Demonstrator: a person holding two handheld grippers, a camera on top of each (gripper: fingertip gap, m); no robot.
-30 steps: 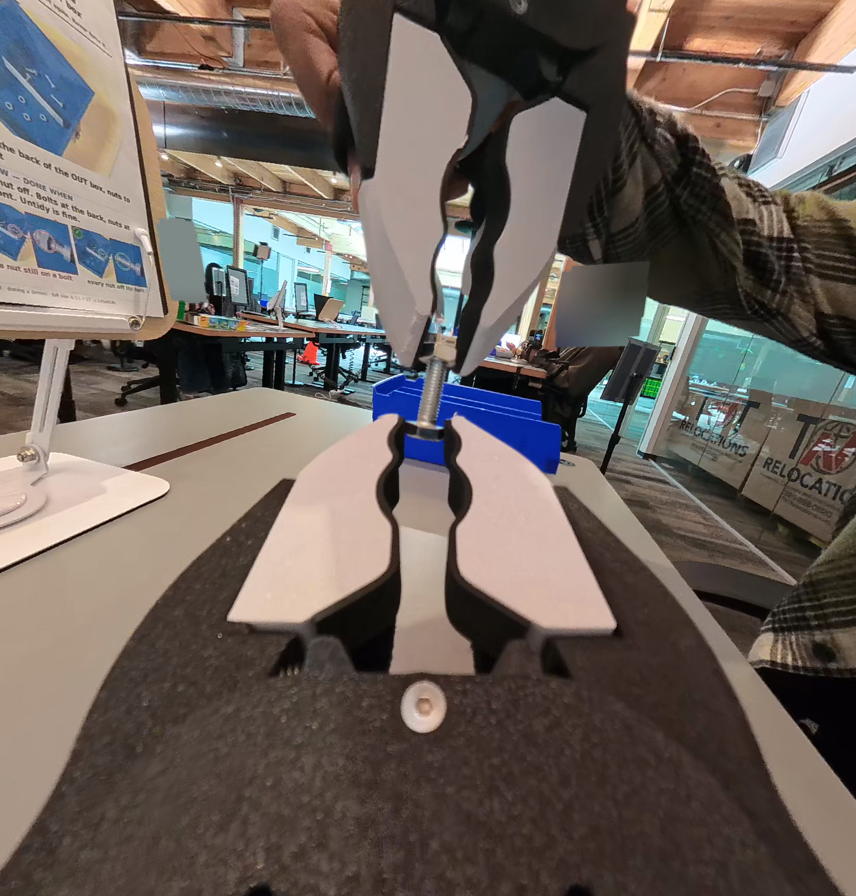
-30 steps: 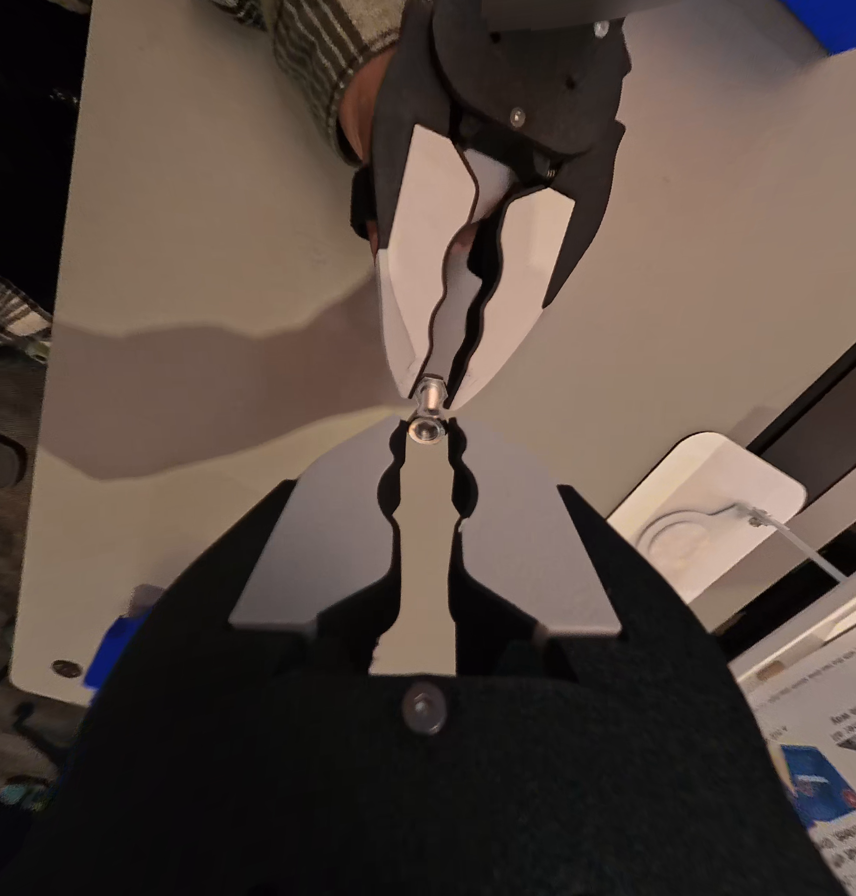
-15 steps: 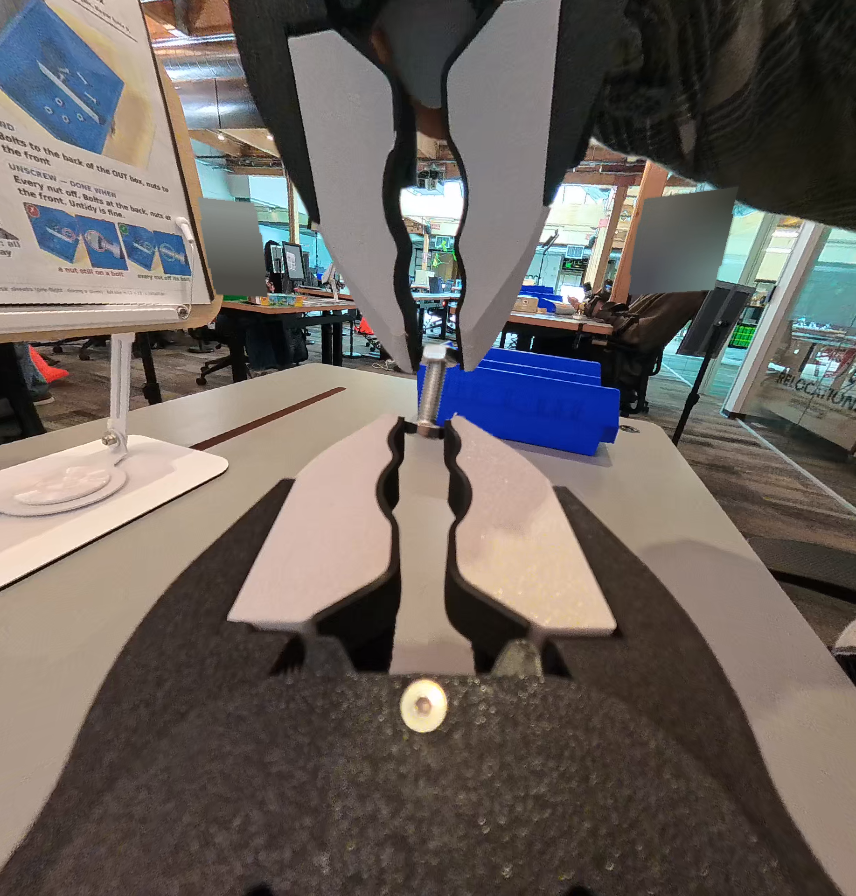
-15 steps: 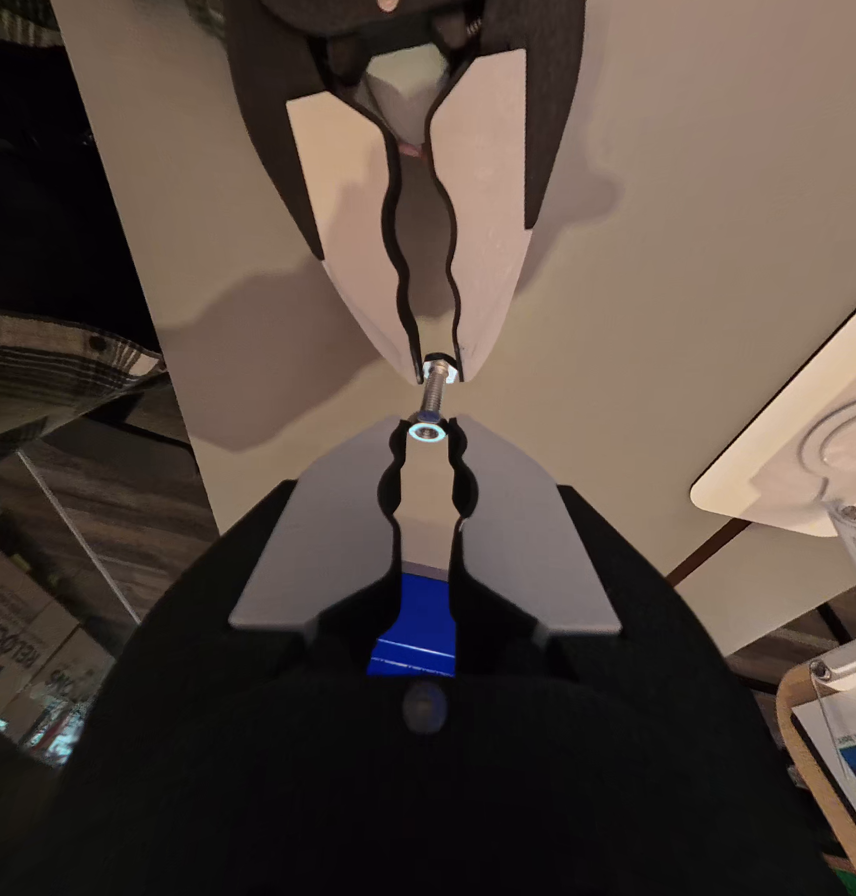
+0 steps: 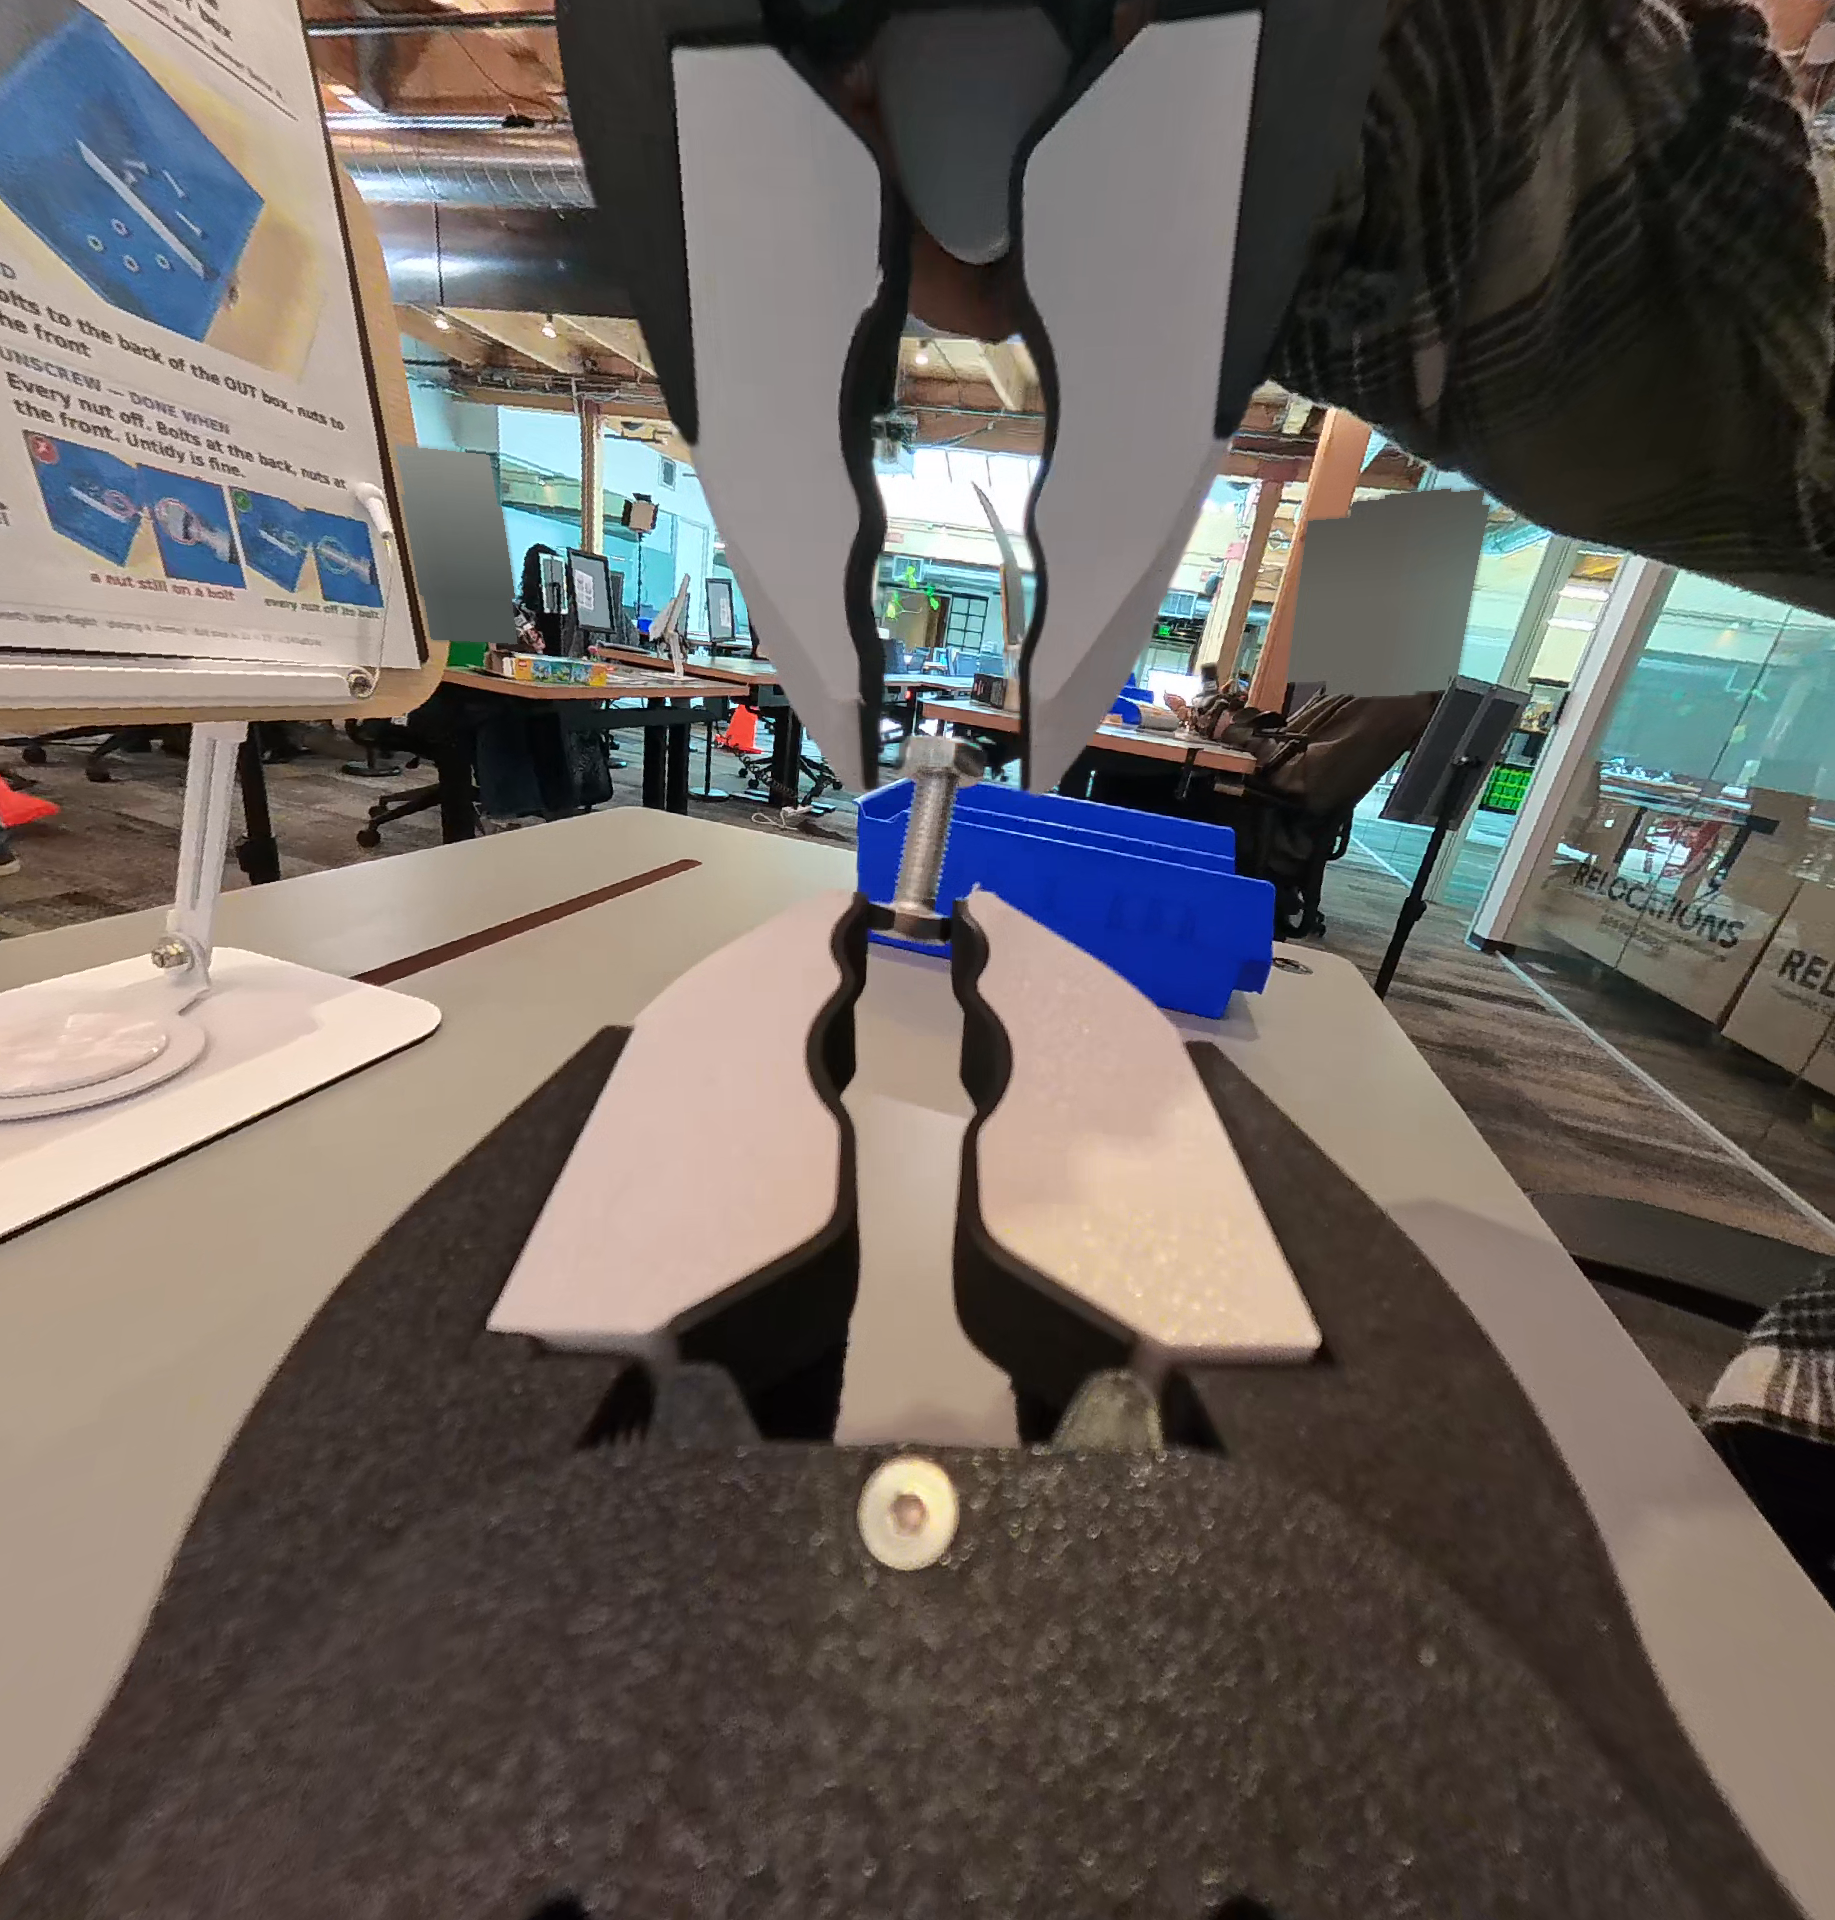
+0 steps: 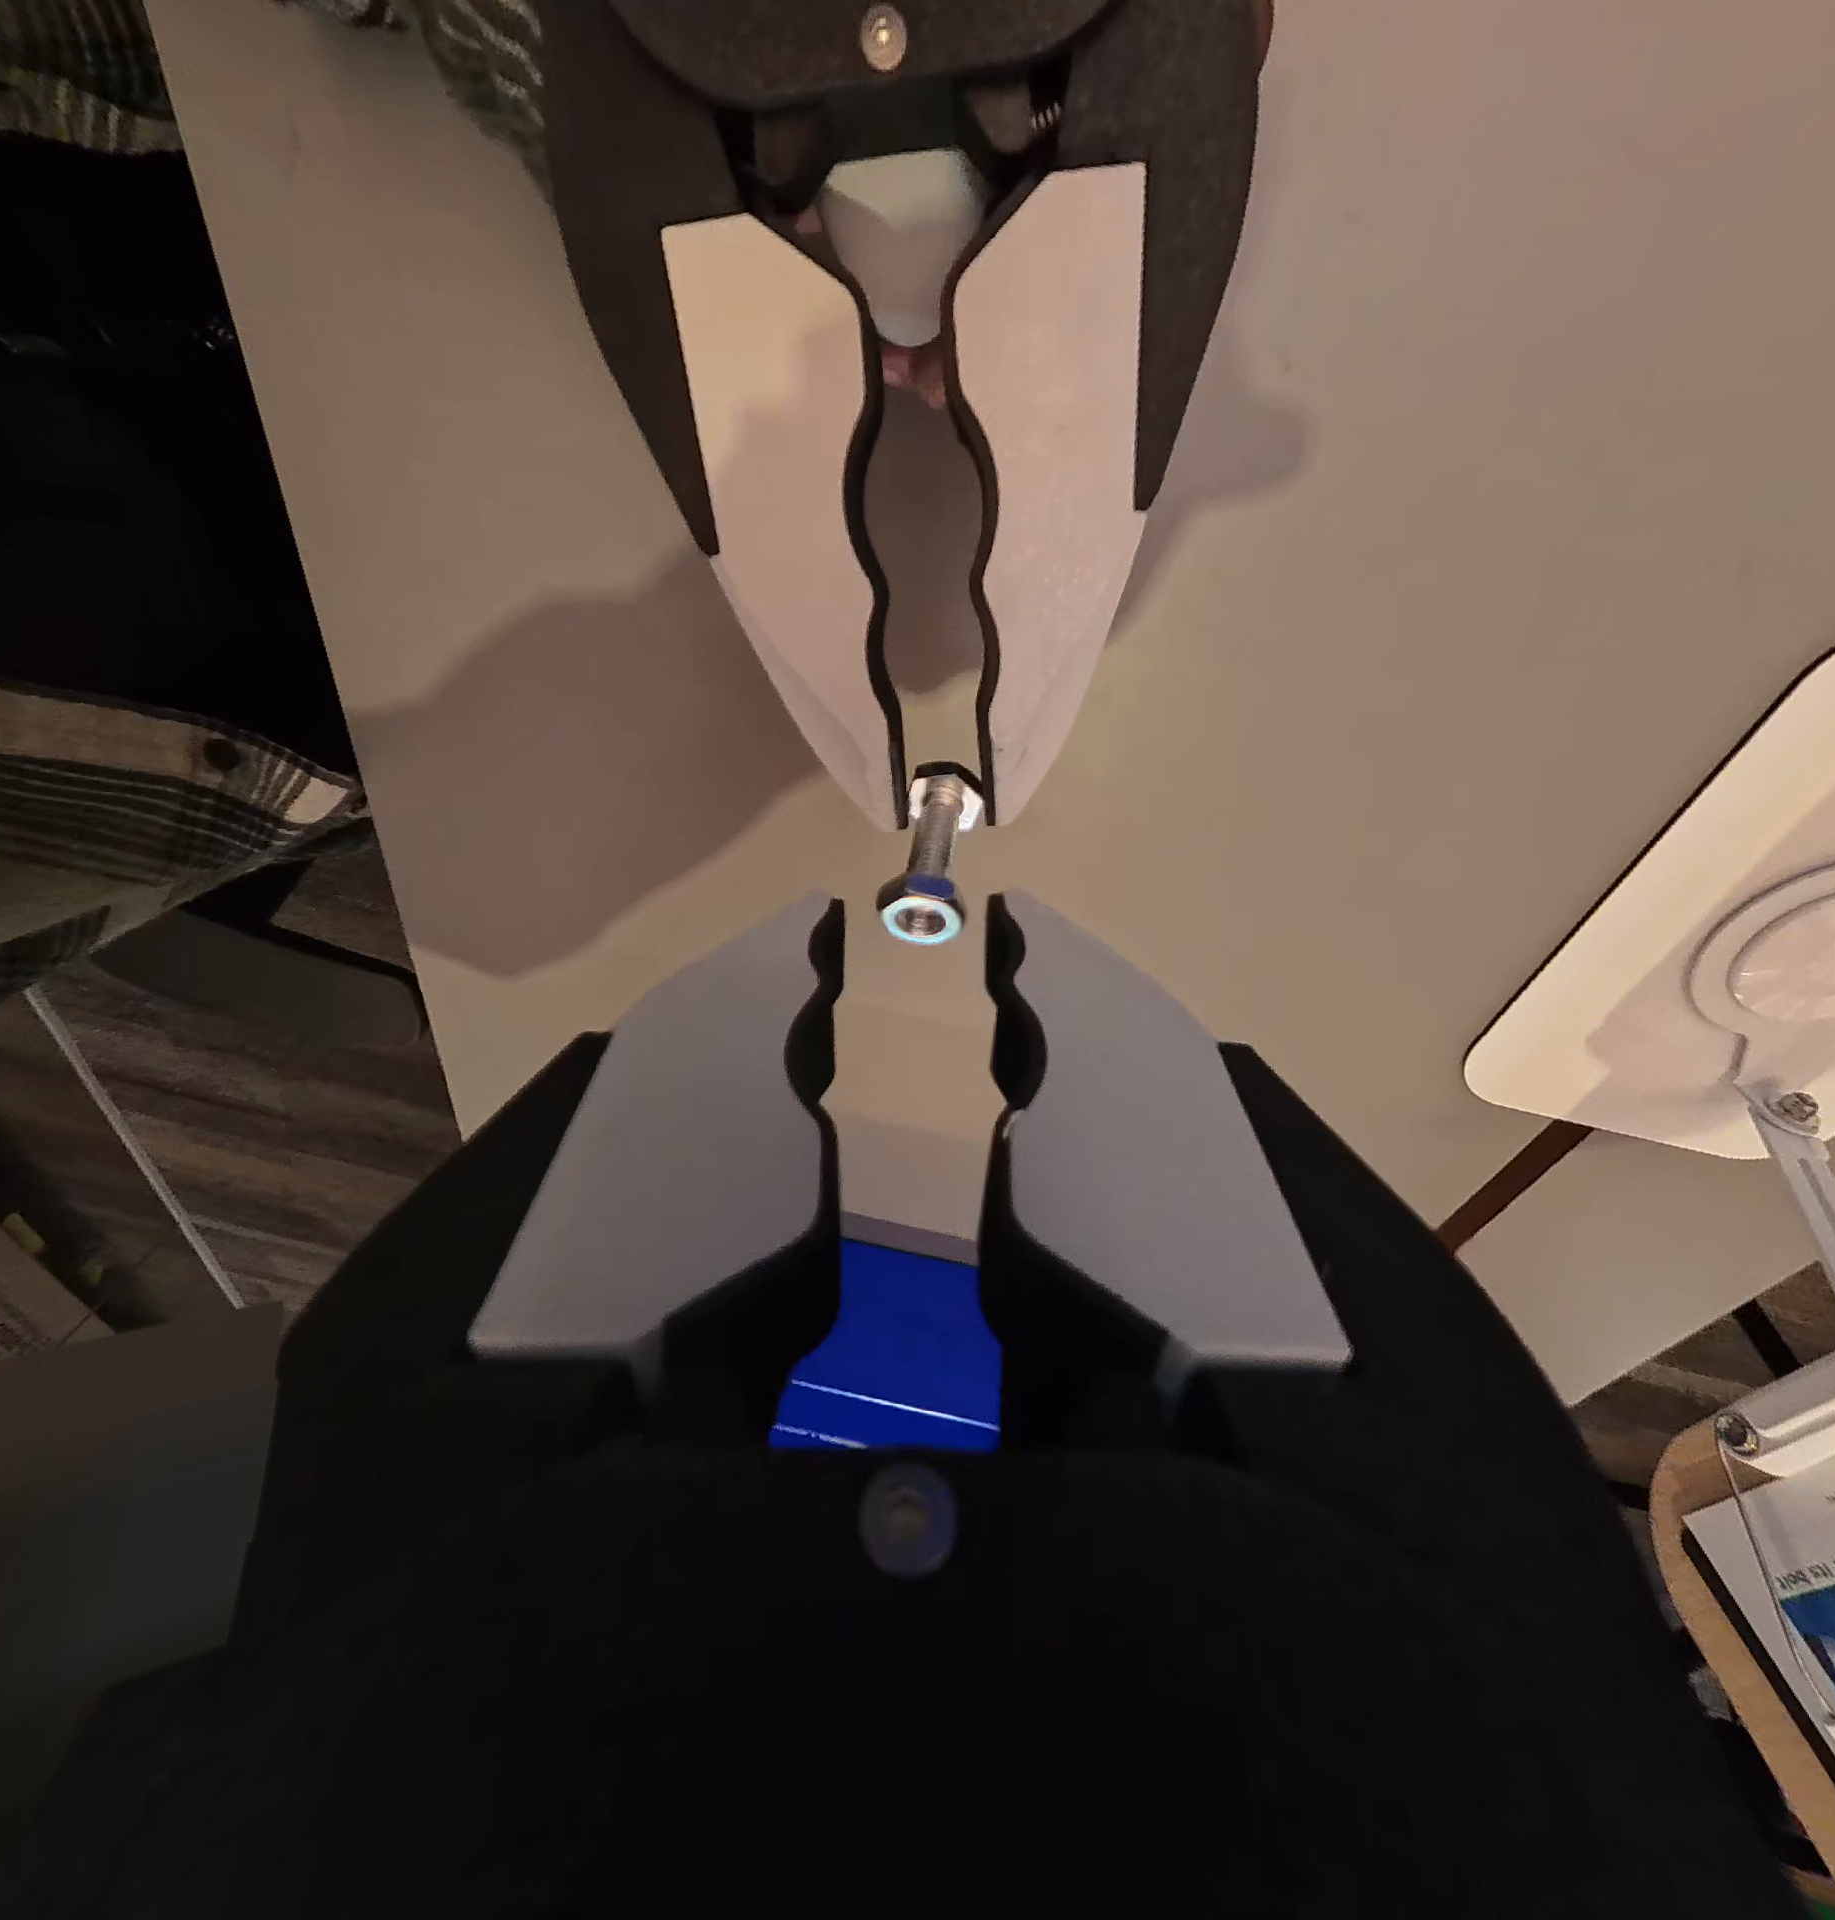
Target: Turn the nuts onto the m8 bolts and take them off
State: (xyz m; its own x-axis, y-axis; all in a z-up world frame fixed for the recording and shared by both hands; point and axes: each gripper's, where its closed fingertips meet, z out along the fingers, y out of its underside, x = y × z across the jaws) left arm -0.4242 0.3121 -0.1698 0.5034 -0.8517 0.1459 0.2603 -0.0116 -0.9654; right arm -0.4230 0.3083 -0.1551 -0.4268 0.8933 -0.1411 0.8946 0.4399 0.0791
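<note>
The left wrist view looks low and level across the grey table (image 5: 217, 1299) toward the blue bin (image 5: 1100, 883) and the office beyond. The right wrist view looks steeply down onto the same table (image 6: 1412, 416) — both share the upright bolt (image 5: 925, 842) at close range, each showing the other gripper's fingers opposite.

An open-plan office in a converted industrial hall: exposed timber ceiling beams (image 5: 456, 94) and a metal duct (image 5: 456, 187) at 11 o'clock, rows of desks with monitors (image 5: 591, 592) at 10 o'clock, glass partitions (image 5: 1702, 790) at 3 o'clock. A grey worktable (image 5: 165, 1351) carries an instruction sheet on a stand (image 5: 154, 343) and a blue bin (image 5: 1100, 883).
</note>
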